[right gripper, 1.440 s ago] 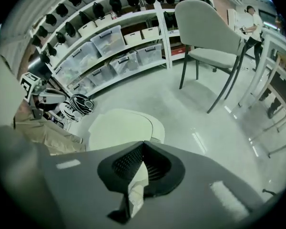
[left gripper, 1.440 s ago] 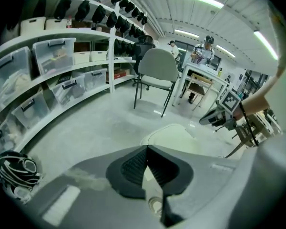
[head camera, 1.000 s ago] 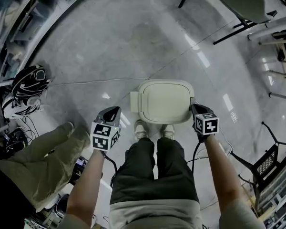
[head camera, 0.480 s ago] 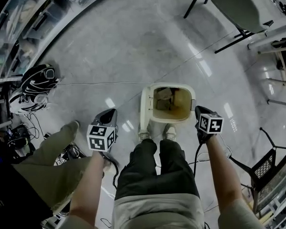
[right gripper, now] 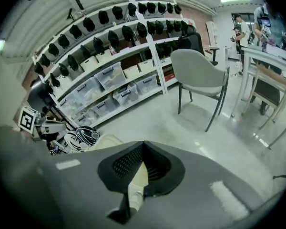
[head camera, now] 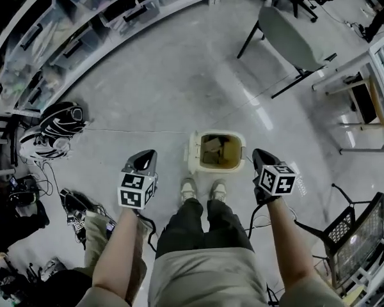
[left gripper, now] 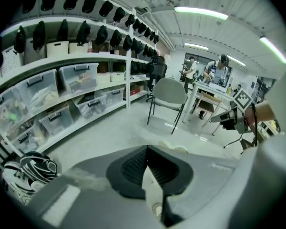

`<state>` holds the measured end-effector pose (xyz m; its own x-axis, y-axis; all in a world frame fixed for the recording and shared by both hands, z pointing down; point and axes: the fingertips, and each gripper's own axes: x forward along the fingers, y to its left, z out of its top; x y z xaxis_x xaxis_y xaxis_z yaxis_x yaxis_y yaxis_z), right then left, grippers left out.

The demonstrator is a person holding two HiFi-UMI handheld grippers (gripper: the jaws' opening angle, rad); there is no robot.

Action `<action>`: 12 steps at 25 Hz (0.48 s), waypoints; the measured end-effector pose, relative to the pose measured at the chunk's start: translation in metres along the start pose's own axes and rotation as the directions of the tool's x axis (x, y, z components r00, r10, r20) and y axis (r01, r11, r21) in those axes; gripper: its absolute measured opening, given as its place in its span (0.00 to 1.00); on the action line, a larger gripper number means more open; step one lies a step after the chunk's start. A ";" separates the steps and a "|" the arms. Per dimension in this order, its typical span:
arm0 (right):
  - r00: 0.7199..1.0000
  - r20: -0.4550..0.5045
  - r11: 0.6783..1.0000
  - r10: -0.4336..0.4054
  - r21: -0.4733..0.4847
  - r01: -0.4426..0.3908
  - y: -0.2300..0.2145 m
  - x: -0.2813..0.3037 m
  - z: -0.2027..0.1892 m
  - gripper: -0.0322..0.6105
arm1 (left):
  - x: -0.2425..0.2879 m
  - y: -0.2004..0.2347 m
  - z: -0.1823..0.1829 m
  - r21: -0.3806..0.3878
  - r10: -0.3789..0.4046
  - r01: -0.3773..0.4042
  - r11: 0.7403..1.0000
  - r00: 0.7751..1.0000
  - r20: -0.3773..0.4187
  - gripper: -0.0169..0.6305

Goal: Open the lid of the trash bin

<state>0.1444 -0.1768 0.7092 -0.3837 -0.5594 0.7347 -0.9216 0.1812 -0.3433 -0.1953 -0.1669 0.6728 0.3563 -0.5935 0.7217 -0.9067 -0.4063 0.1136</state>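
Now your bin (head camera: 217, 170) stands on the floor (head camera: 166, 88) just ahead of your shoes (head camera: 188, 189); its lid (head camera: 192, 153) is tipped up along the left edge, so the inside lies bare, with some scraps in it; your left claw (head camera: 144, 160) hangs near the bin's left side, apart from it, pressed together on nothing; your right claw (head camera: 260, 157) hangs just beside the right rim, likewise pressed together and empty, though you cannot tell whether it touches; a chair (head camera: 294, 34) stands well beyond.
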 end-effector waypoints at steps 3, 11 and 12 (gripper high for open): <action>0.997 0.076 0.998 0.032 -0.058 -0.028 0.035 -0.036 0.042 0.05 | -0.034 -0.008 0.043 0.015 -0.008 0.007 1.000 0.998 0.065 0.03; 0.957 0.272 0.979 0.098 -0.199 -0.043 0.098 -0.138 0.147 0.05 | -0.110 -0.030 0.157 0.047 -0.015 0.003 0.999 0.966 0.259 0.03; 0.950 0.294 0.977 0.105 -0.210 -0.044 0.105 -0.150 0.158 0.05 | -0.120 -0.032 0.170 0.059 -0.018 0.002 0.998 0.960 0.281 0.03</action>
<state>0.1145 -0.2017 0.4709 -0.4444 -0.7502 0.4896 -0.8958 0.3709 -0.2447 -0.1705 -0.2001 0.4663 0.4218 -0.7572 0.4986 -0.8911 -0.4478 0.0738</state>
